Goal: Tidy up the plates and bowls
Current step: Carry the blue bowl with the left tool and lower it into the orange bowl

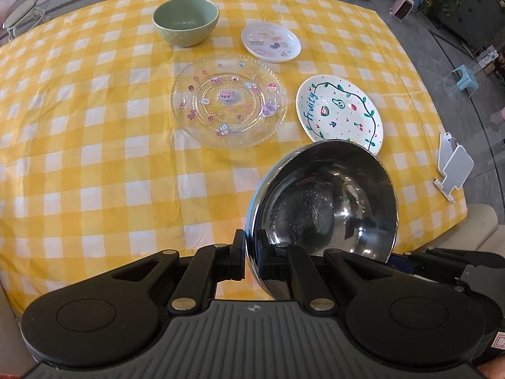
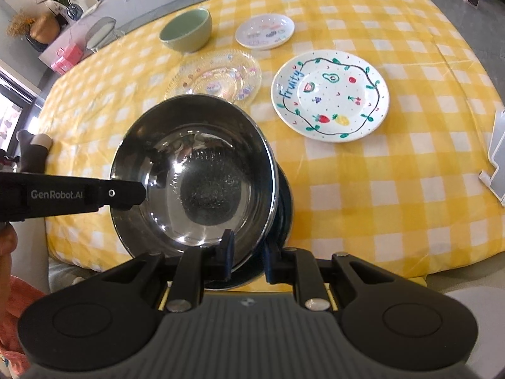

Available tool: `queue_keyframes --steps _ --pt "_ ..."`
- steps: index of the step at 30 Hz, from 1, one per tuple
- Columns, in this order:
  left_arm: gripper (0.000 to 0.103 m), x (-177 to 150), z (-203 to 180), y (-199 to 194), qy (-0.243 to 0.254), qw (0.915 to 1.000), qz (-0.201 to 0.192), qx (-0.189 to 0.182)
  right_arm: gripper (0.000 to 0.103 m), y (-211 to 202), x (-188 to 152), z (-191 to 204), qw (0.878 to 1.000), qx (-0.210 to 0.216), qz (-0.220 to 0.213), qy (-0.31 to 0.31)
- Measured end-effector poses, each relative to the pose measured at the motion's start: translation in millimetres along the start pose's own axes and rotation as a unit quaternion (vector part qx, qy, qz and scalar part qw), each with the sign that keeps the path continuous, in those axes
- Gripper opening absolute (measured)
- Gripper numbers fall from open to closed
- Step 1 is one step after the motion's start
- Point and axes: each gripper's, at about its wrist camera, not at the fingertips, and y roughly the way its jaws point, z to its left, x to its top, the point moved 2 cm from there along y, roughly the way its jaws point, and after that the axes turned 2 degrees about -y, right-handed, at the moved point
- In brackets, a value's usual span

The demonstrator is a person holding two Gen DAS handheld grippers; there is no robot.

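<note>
Left claw (image 1: pixel 251 260) is clamped on the rim of a steel bowl (image 1: pixel 328 202), one finger outside the wall, one inside; bowl is tilted up on edge in the left wrist view, near the front edge of the surface (image 1: pixel 94 158), which has a yellow-and-white check cloth. In the right wrist view the same steel bowl (image 2: pixel 195 170) shows its inside facing up, with the left claw (image 2: pixel 139 194) coming in from the left side and biting its rim. Right claw (image 2: pixel 247 260) sits at the near rim of the bowl, one finger inside the wall, the other outside; cannot tell if it is pinching the rim or just straddling it. A dark round edge shows under the bowl on its right side; cannot tell what it is.

Rest of the set lies flat on the cloth: clear glass plate (image 1: pixel 228 101) with cartoon prints mid-surface, white "Fruity" plate (image 1: pixel 339 112) just right of it and partly hidden behind the steel bowl, small white saucer (image 1: pixel 270 42) with stickers further back, green bowl (image 1: pixel 186 20) upright at far left of the group. All four apart from each other. White stand (image 1: pixel 453 165) at the right edge of the surface.
</note>
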Motion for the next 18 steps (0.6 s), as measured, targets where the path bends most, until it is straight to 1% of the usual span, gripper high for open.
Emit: queue_keyframes --steps 7,13,15,18 --pt "0.007 1.0 -2.0 3.1 0.011 0.9999 0.009 0.002 0.017 2.2 4.2 -1.0 1.0 -0.003 0.003 -0.005" --pt "0.007 0.7 -2.4 2.8 0.011 0.9999 0.011 0.001 0.02 3.0 3.8 -1.9 1.0 0.0 0.005 -0.003" --pt "0.008 0.3 -2.8 1.9 0.011 0.9999 0.012 0.0 0.022 2.7 4.0 -1.8 1.0 0.003 0.005 -0.001" --pt "0.009 -0.8 -2.6 0.8 0.015 0.9998 0.012 -0.001 0.023 0.5 3.9 -2.2 1.0 0.004 0.003 -0.002"
